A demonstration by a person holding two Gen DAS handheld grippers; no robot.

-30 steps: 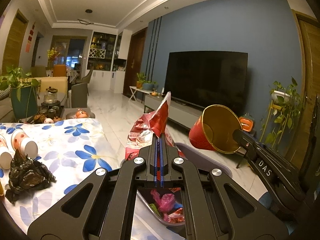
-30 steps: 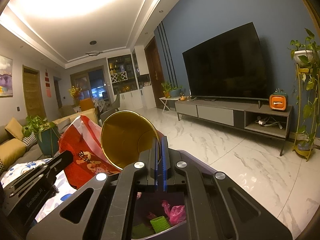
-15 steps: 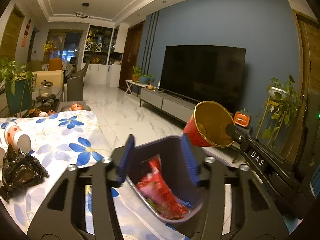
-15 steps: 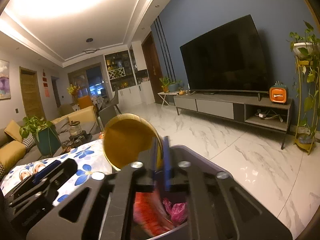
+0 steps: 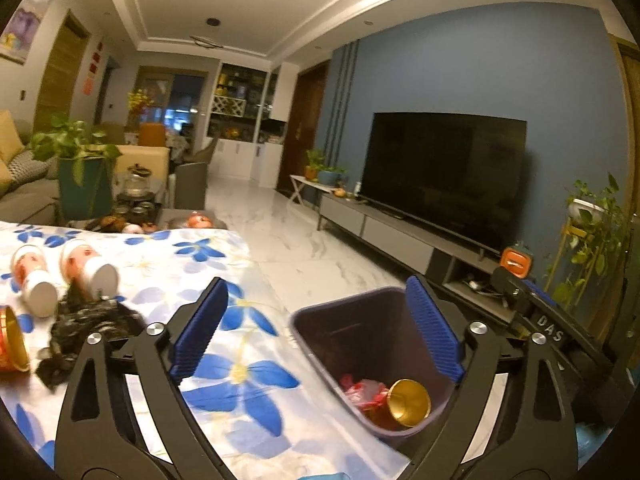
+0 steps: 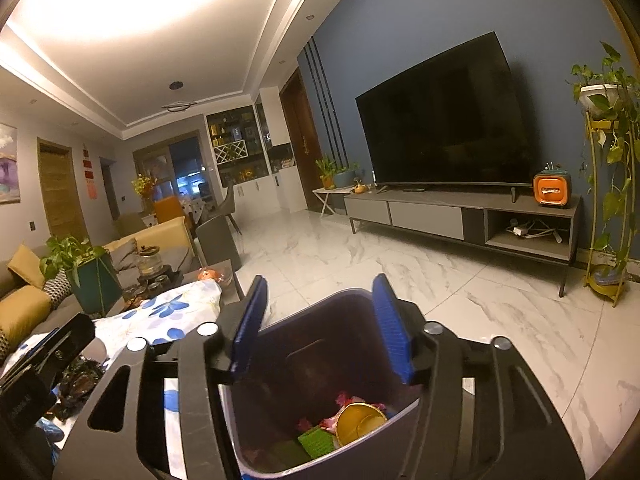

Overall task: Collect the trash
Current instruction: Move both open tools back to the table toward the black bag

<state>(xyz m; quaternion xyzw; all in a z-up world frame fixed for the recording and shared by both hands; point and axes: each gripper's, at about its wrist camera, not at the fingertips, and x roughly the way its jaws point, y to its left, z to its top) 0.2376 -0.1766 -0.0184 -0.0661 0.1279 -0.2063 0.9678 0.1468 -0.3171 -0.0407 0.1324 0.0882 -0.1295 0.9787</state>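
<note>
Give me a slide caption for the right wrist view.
Open right tongs above the bin, gold-lined cup lying inside.

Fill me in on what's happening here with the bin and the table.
A person with a gripper in each hand is clearing trash. Both the left gripper and right gripper are open and empty above the grey bin, where a red and gold cup lies on wrappers. A black bag and two small bottles remain on the floral tablecloth.
</note>
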